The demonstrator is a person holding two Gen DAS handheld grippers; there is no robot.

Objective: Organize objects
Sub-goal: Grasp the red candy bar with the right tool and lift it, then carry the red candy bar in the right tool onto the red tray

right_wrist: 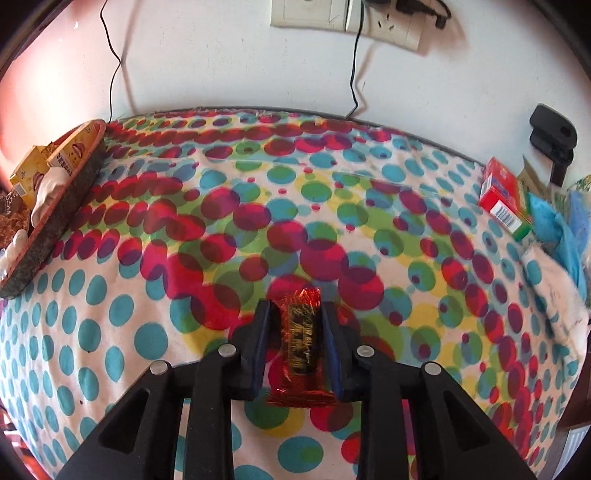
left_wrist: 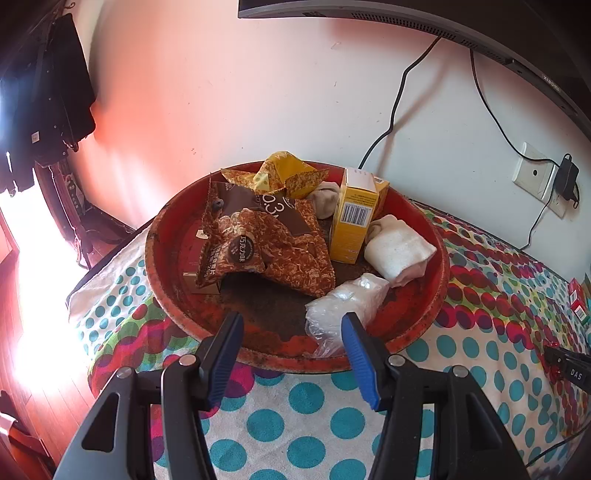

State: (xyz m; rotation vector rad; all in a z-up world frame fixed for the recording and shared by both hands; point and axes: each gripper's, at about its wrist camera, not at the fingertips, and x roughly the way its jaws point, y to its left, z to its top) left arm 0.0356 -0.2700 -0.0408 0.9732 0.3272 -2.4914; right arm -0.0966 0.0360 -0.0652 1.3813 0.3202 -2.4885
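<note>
A round red tray (left_wrist: 162,266) sits on the dotted cloth and holds a brown snack bag (left_wrist: 269,247), a yellow snack bag (left_wrist: 277,173), a yellow box (left_wrist: 354,218), a rolled white towel (left_wrist: 399,251) and a clear plastic bag (left_wrist: 343,306). My left gripper (left_wrist: 291,332) is open and empty just above the tray's near rim, beside the plastic bag. My right gripper (right_wrist: 299,314) is shut on a red foil snack bar (right_wrist: 301,339) held above the cloth. The tray also shows at the left edge of the right wrist view (right_wrist: 55,214).
A red box (right_wrist: 502,199) and blue and white bags (right_wrist: 561,229) lie at the table's right end. A wall with sockets (right_wrist: 310,14) and hanging cables (left_wrist: 395,107) runs behind. A black device (left_wrist: 569,369) lies on the cloth at right. The table's left edge drops to the floor.
</note>
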